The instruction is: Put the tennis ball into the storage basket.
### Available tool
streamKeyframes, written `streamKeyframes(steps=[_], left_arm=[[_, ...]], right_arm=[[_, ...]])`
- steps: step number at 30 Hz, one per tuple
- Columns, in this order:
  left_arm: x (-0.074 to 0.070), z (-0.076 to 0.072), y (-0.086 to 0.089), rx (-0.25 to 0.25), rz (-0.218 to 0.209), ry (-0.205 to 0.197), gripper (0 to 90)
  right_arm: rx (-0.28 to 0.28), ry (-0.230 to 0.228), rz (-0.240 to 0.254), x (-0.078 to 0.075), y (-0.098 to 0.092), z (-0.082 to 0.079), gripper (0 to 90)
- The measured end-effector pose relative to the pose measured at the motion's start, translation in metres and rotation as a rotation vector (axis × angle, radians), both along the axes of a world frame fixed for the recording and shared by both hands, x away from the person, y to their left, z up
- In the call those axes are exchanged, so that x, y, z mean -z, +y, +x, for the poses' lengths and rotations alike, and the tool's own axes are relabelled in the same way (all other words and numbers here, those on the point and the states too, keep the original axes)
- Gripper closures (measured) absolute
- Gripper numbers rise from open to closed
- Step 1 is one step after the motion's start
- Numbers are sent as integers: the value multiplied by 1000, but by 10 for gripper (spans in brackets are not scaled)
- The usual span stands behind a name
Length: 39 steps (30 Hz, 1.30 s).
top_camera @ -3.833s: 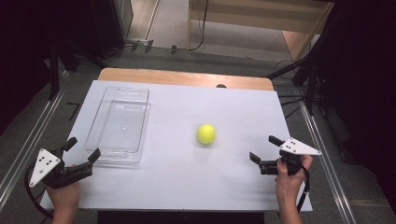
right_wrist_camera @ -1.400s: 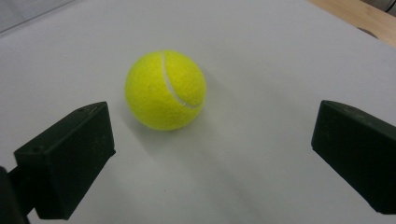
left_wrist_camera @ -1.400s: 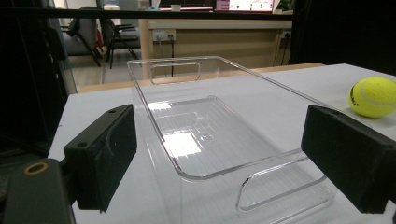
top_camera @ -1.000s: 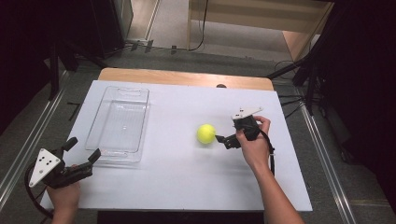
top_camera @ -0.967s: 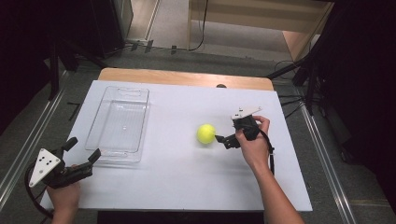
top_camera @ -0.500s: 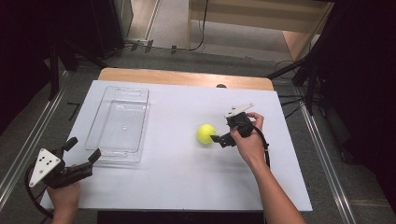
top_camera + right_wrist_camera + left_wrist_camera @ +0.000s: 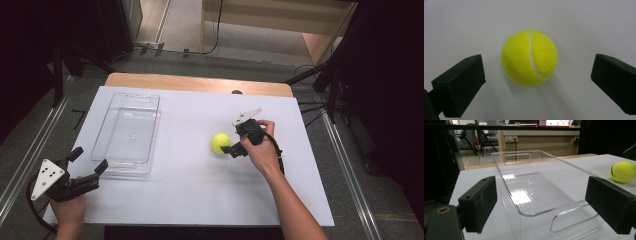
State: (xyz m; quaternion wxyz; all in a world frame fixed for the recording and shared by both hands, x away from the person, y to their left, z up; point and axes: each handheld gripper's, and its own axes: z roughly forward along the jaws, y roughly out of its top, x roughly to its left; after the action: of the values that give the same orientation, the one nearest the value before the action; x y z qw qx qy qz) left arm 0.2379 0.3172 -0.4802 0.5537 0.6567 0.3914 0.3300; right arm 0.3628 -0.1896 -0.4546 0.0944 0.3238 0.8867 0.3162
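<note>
A yellow tennis ball point(image 7: 220, 142) rests on the white table point(image 7: 190, 200), right of centre. My right gripper point(image 7: 231, 141) is open and comes at the ball from the right, its jaws just reaching the ball's right side. In the right gripper view the ball point(image 7: 529, 57) lies between and just beyond the two wide-apart jaws of that gripper point(image 7: 540, 75), untouched. My left gripper point(image 7: 88, 160) is open and empty at the table's front left corner, near the short end of a clear plastic tray point(image 7: 150, 135). In the left gripper view the gripper point(image 7: 544, 205) faces the empty tray point(image 7: 541, 211), with the ball point(image 7: 623, 171) far right.
A wooden strip point(image 7: 200, 84) borders the table's far edge, with a small dark knob point(image 7: 236, 92) on it. Metal rails point(image 7: 30, 150) run along the floor at both sides. Bare tabletop lies between the tray and the ball.
My right gripper has travelled from the table's front right edge up to the ball and crept closer to it in the last second. The left gripper, ball and tray have stayed put.
</note>
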Motion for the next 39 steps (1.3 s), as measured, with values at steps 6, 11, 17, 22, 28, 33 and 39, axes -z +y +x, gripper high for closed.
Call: streamKeyframes(steps=[6, 11, 17, 22, 28, 33, 39], left_arm=[[0, 0, 0, 0, 0, 0, 110], [0, 0, 0, 1, -1, 0, 110], [0, 0, 0, 2, -1, 0, 111], [0, 0, 0, 2, -1, 0, 111], [0, 0, 0, 2, -1, 0, 111], [0, 0, 0, 3, -1, 0, 110], [0, 0, 0, 3, -3, 0, 110]], right_arm=[[-7, 28, -15, 4, 5, 4, 0], [-22, 48, -34, 6, 9, 8, 0], [-34, 62, -48, 8, 13, 11, 0], [-57, 76, -70, 11, 17, 13, 0], [-77, 88, -88, 12, 22, 17, 0], [-93, 101, -106, 16, 27, 19, 0], [-106, 114, -128, 19, 31, 23, 0]])
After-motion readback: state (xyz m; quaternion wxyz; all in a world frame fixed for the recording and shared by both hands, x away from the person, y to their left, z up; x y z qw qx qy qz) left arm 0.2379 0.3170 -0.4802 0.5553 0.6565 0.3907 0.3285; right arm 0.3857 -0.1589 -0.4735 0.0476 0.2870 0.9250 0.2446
